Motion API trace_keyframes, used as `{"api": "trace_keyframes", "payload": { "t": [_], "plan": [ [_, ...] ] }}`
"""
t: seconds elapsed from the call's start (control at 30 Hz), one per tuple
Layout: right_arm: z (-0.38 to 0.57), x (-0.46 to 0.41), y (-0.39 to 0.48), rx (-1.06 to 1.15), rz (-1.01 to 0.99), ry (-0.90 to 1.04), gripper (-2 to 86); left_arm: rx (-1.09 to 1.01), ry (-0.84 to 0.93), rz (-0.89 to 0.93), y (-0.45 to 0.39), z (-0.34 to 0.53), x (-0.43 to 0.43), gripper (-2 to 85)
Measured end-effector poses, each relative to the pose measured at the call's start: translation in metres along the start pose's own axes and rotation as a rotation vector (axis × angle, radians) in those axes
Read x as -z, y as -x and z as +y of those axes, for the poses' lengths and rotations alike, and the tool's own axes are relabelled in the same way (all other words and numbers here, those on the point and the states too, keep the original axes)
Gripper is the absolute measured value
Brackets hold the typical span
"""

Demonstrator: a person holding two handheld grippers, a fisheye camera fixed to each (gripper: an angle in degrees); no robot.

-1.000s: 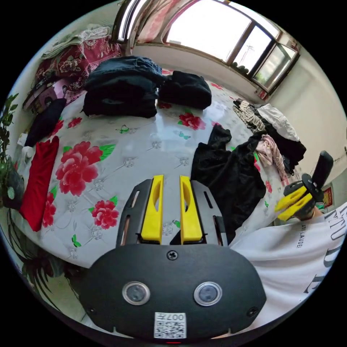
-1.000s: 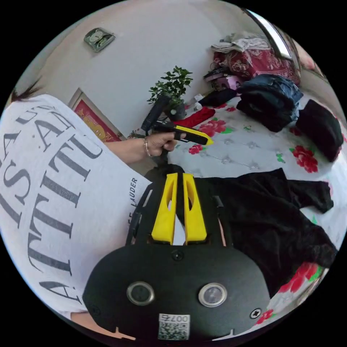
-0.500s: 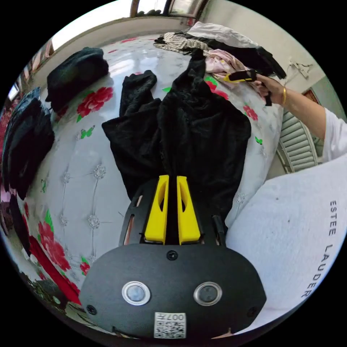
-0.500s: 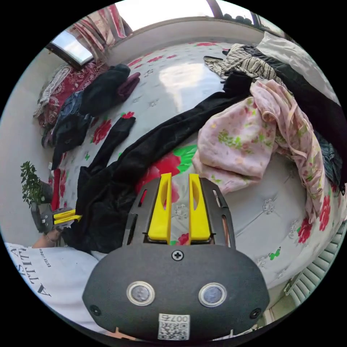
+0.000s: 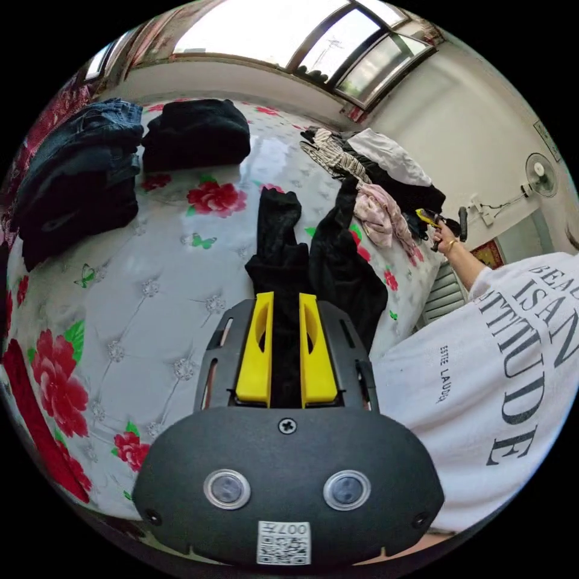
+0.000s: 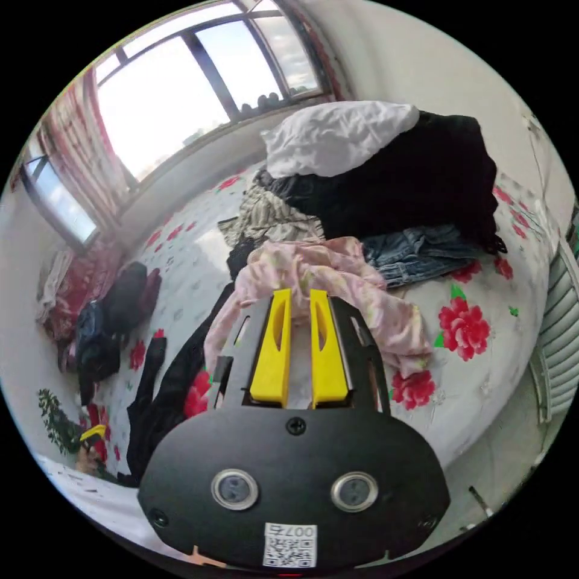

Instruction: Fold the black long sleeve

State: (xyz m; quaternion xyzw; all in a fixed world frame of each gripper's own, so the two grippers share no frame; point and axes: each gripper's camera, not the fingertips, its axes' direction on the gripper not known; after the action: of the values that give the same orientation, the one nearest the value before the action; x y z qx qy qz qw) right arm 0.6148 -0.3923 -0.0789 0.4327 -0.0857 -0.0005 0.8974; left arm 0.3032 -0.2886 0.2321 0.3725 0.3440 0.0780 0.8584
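A black long sleeve [image 5: 329,265] lies crumpled on a white bed cover printed with red flowers [image 5: 151,289], its 2 sleeves stretching away toward a heap of unfolded clothes [image 5: 374,175]. In the left gripper view, the left gripper [image 5: 286,298] hangs above the near end of the garment, its 2 yellow jaws a narrow gap apart with dark cloth showing between them; whether they pinch it cannot be told. In the right gripper view, the right gripper [image 6: 300,295] hovers over a pink floral garment [image 6: 338,283] at the edge of the heap, jaws a narrow gap apart and holding nothing. Stacks of folded dark clothes [image 5: 78,175] sit at the far side of the bed.
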Motion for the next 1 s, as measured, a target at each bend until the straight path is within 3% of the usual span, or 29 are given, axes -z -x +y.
{"api": "trace_keyframes", "payload": {
  "t": [0.1,0.17,0.23,0.27,0.37,0.43,0.53,0.63,0.7,0.87,1.0],
  "plan": [
    [0.044,-0.041,0.07,0.176,-0.354,0.183,9.5,-0.074,0.052,-0.03,-0.004,-0.048,-0.049,8.1],
    [0.071,-0.073,0.113,0.232,-0.468,0.312,10.1,-0.147,0.127,-0.05,-0.014,-0.075,-0.089,9.4],
    [0.096,-0.106,0.152,0.289,-0.499,0.431,9.8,-0.202,0.27,-0.13,-0.021,-0.091,-0.14,9.2],
    [0.11,-0.125,0.172,0.313,-0.489,0.508,8.6,-0.237,0.299,-0.221,-0.026,-0.094,-0.158,5.1],
    [0.135,-0.156,0.202,0.347,-0.425,0.686,4.0,-0.276,0.318,-0.266,-0.033,-0.101,-0.146,0.6],
    [0.132,-0.134,0.203,0.36,-0.403,0.604,1.3,-0.25,0.246,-0.267,-0.026,-0.095,-0.112,-0.1],
    [0.108,-0.046,0.178,0.407,-0.503,0.322,0.1,-0.09,0.045,-0.255,0.007,-0.068,-0.02,-0.6],
    [0.097,0.05,0.139,0.52,-0.613,0.109,-0.1,0.066,-0.203,-0.143,0.039,-0.018,0.082,-0.7],
    [0.103,0.115,0.099,0.524,-0.53,-0.08,0.0,0.109,-0.288,-0.219,0.041,0.023,0.139,-0.8],
    [0.136,0.121,0.05,0.393,-0.347,0.082,1.7,0.019,-0.194,-0.103,0.028,0.071,0.134,-0.6],
    [0.178,0.057,0.089,0.368,-0.513,0.273,4.9,0.031,-0.114,-0.025,0.012,0.075,0.088,-0.5]
  ]
}}
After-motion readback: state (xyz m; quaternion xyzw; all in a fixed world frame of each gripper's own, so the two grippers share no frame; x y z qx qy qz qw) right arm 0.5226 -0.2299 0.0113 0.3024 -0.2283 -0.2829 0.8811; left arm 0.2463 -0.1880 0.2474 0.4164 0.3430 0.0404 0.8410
